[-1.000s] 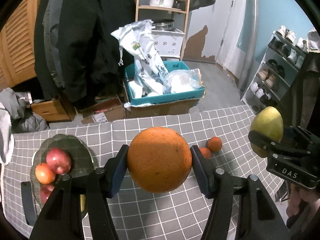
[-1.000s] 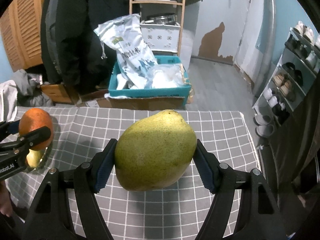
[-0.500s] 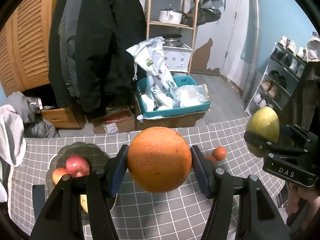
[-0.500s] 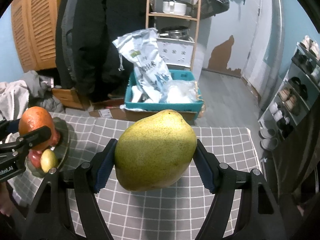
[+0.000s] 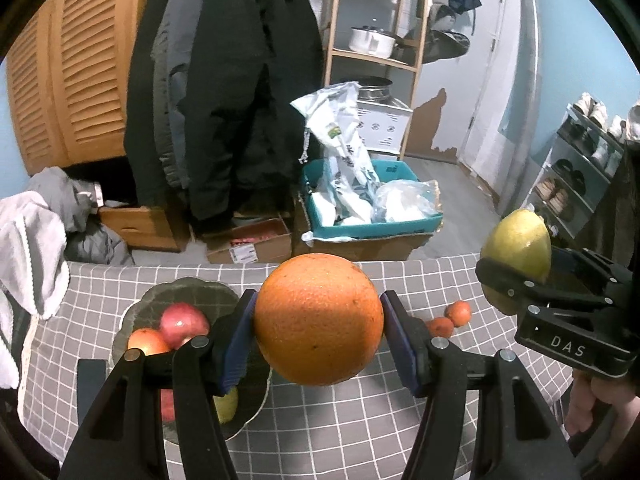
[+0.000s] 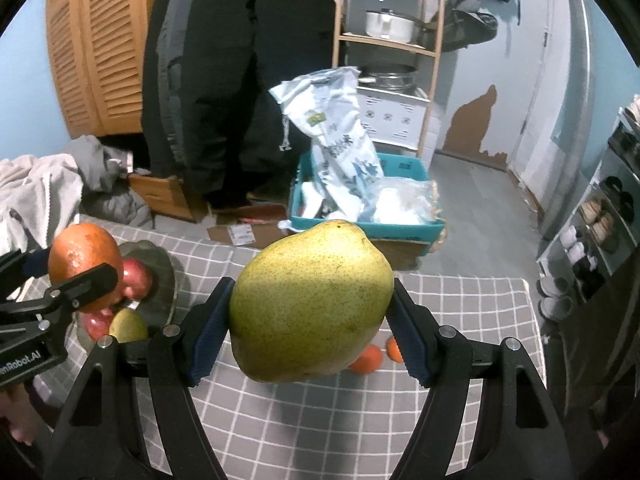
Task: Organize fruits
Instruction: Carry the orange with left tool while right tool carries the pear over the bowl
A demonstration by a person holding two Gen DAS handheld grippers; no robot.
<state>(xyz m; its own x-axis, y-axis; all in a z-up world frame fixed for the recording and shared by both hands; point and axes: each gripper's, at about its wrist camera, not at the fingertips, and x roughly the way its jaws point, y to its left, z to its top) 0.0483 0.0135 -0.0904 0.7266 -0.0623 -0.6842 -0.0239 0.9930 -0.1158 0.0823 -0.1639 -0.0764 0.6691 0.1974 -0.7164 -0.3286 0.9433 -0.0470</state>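
Observation:
My left gripper (image 5: 318,334) is shut on a large orange (image 5: 319,319), held in the air above the grey checked tablecloth (image 5: 344,432). Below and left of it lies a dark glass plate (image 5: 188,294) with red apples (image 5: 184,320) and a small pear (image 5: 227,404). My right gripper (image 6: 310,322) is shut on a big green-yellow pear (image 6: 310,306), also lifted over the table. The same pear (image 5: 516,254) shows at the right of the left wrist view, and the orange (image 6: 84,258) at the left of the right wrist view, above the plate (image 6: 162,276). Two small tangerines (image 5: 450,318) lie on the cloth.
Past the table's far edge stand a teal crate (image 5: 372,220) of plastic bags on a cardboard box, hanging dark coats (image 5: 224,92), a wooden shelf (image 5: 376,56) with pots and a shoe rack (image 5: 576,172) at right. A pile of grey clothes (image 5: 36,248) lies at left.
Both grippers have risen and drawn back with their fruit still gripped. The table and plate sit lower in the views, and more of the room shows above.

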